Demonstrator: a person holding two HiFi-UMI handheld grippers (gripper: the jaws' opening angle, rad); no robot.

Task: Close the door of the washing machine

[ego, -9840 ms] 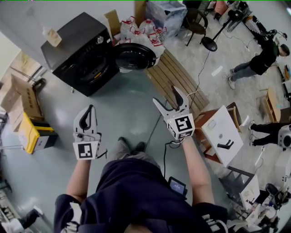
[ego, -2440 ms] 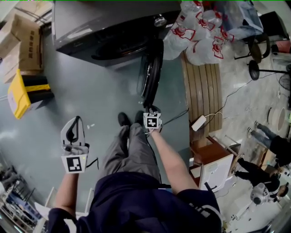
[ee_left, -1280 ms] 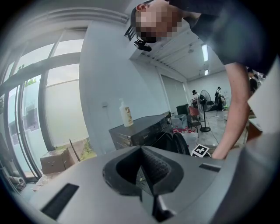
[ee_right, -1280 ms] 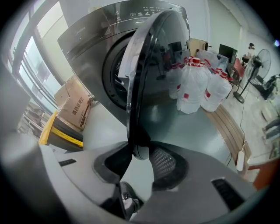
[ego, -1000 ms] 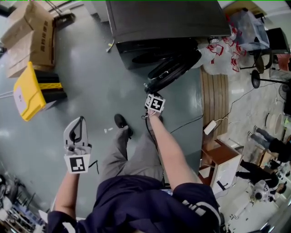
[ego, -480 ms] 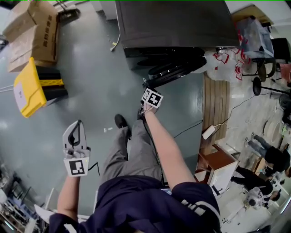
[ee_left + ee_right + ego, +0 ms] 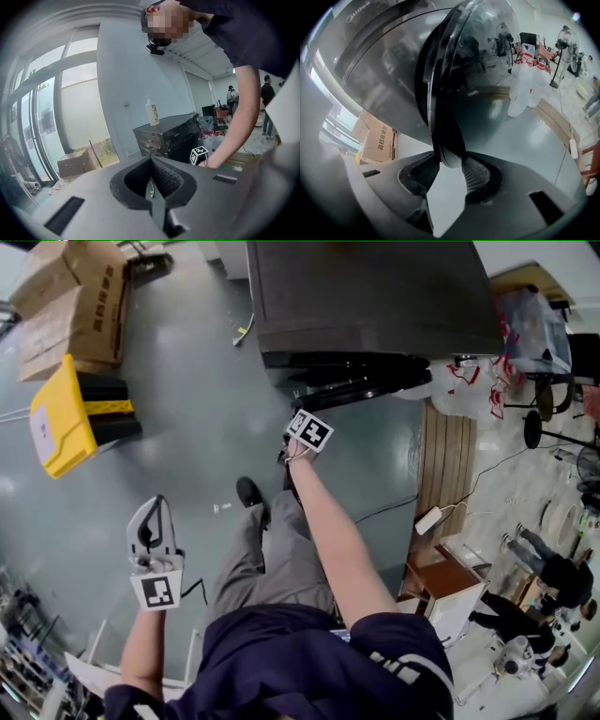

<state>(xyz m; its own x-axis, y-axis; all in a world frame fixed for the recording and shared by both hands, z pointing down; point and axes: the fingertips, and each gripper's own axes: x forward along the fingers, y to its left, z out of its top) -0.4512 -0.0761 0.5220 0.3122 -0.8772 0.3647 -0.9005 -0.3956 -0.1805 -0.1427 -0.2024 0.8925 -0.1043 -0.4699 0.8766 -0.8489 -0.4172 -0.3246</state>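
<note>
Though not yet latched, found round dark-glass door (image 7: 366, 390) nearly flat against black boxy washing machine (image 7: 375, 296), straight ahead of right tool (image 7: 296, 412) clamped part-spread on its rim; left tool (image 7: 153, 521) pinched together, empty, well apart

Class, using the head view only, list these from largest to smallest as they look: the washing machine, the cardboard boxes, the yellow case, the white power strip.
1. washing machine
2. cardboard boxes and yellow case: they look much alike, so unranked
3. white power strip
</note>
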